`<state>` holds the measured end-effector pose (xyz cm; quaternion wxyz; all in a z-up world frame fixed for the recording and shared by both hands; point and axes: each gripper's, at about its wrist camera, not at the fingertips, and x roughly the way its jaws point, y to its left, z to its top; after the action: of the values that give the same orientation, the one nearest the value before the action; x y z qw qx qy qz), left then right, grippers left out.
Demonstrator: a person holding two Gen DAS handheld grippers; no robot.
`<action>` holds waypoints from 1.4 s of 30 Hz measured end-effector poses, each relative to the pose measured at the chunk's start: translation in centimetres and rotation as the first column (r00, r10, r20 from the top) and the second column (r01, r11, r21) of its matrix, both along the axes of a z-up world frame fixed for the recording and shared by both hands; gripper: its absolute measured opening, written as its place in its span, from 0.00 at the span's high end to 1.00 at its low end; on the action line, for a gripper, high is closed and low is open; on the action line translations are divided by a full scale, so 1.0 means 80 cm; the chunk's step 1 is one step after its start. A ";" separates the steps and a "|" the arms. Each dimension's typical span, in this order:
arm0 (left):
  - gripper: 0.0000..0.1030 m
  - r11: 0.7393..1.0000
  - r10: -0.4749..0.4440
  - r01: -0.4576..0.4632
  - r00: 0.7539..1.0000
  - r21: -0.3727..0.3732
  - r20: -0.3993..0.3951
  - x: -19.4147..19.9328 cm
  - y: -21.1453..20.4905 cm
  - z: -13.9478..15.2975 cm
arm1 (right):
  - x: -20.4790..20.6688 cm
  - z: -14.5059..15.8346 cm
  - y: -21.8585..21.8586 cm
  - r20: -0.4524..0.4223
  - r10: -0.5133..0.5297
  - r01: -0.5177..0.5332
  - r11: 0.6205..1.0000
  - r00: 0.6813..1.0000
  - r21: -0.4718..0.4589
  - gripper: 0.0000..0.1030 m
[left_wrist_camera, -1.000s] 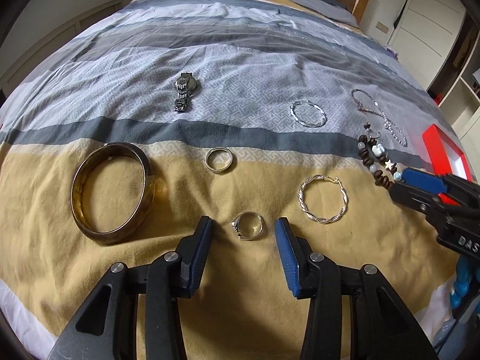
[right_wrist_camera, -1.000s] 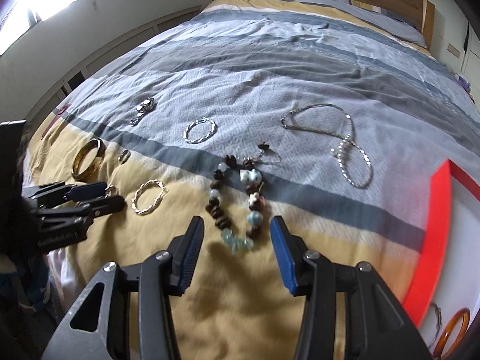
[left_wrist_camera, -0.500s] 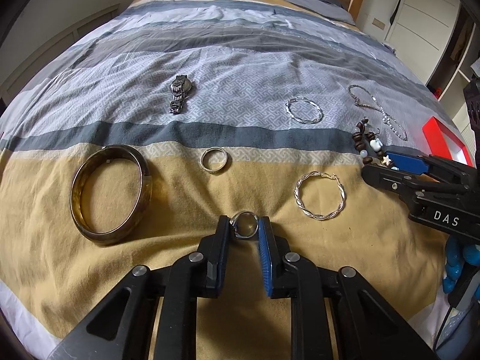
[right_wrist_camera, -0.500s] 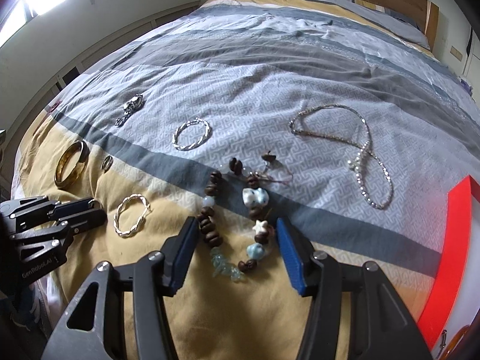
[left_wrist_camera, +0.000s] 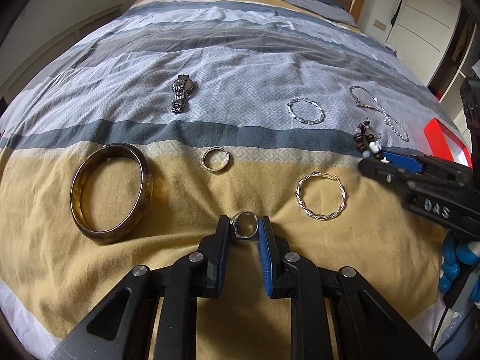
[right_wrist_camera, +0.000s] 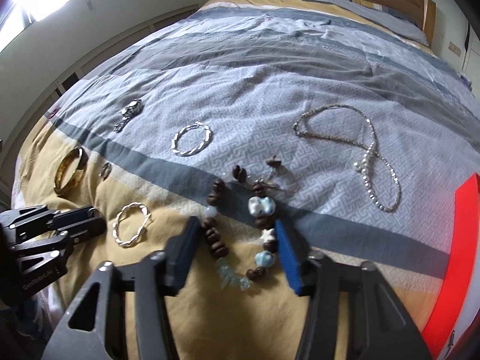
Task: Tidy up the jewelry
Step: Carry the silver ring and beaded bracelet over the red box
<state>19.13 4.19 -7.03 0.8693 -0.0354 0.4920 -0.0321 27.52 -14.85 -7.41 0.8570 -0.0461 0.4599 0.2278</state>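
My left gripper (left_wrist_camera: 243,220) is shut on a silver ring with a round stone (left_wrist_camera: 246,225), low on the yellow band of the bedspread. In the right wrist view a beaded bracelet (right_wrist_camera: 214,241) of brown, blue and white beads lies between the fingers of my right gripper (right_wrist_camera: 236,223). Its jaws are closing. The pads stand at the bracelet's two sides and the loop is not squeezed. The right gripper (left_wrist_camera: 390,162) also shows at the right edge of the left wrist view.
On the bedspread lie an amber bangle (left_wrist_camera: 111,192), a plain ring (left_wrist_camera: 215,159), two twisted silver hoops (left_wrist_camera: 320,195) (left_wrist_camera: 306,110), a watch (left_wrist_camera: 181,93) and a chain necklace (right_wrist_camera: 369,150). A red box (right_wrist_camera: 468,225) sits at the right.
My left gripper closed on the stone ring and has held still since. My right gripper moved forward over the beaded bracelet, widened, then narrowed around it.
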 end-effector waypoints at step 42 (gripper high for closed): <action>0.82 0.992 -0.095 0.111 0.969 -0.059 0.227 -0.170 -0.061 0.158 | -0.246 0.175 -0.122 0.199 -0.155 0.127 0.981 0.968 0.144 0.88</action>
<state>5.53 -0.70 5.63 0.9146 -0.0368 0.3905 -0.0983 7.82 -24.57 6.57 0.9158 0.0192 0.3536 0.1897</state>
